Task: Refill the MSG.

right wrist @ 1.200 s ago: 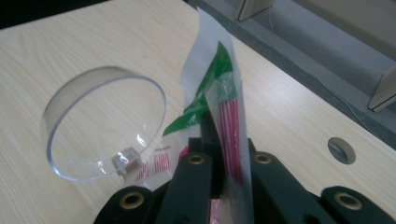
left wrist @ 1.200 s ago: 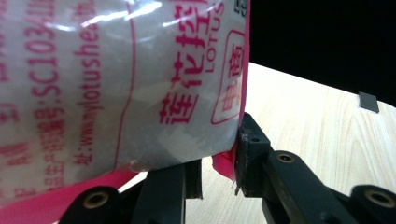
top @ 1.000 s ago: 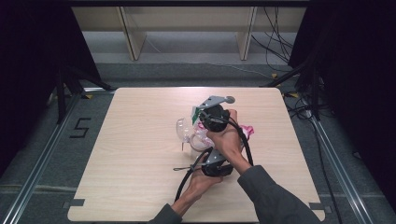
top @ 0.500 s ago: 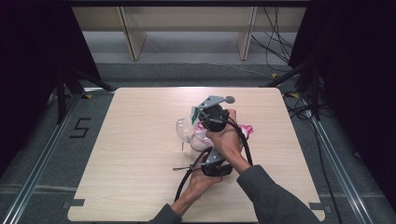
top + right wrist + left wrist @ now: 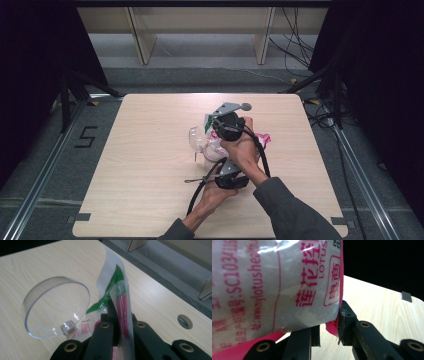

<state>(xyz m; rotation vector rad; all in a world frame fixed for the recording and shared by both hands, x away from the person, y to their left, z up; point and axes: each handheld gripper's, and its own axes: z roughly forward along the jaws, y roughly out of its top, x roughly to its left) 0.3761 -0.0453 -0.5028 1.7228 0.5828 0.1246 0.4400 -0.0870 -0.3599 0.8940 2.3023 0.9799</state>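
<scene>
A white plastic bag (image 5: 274, 282) with pink print lies mid-table (image 5: 216, 148). My left gripper (image 5: 329, 330) is shut on its pink bottom seam; from above, the left gripper (image 5: 229, 176) sits at the bag's near side. My right gripper (image 5: 120, 312) is shut on a thin clear packet (image 5: 122, 300) with red stripes and a green band, which stands up between the jaws. In the high view the right gripper (image 5: 226, 126) is over the bag's far side. A clear plastic cup (image 5: 57, 307) lies on its side just left of it (image 5: 195, 138), with a small pale cube inside.
The wooden table (image 5: 145, 175) has bare room to the left and near edge. A round hole (image 5: 185, 321) is cut in the tabletop beyond the right gripper. Black cables trail from both grippers. Shelf legs and floor cables lie beyond the far edge.
</scene>
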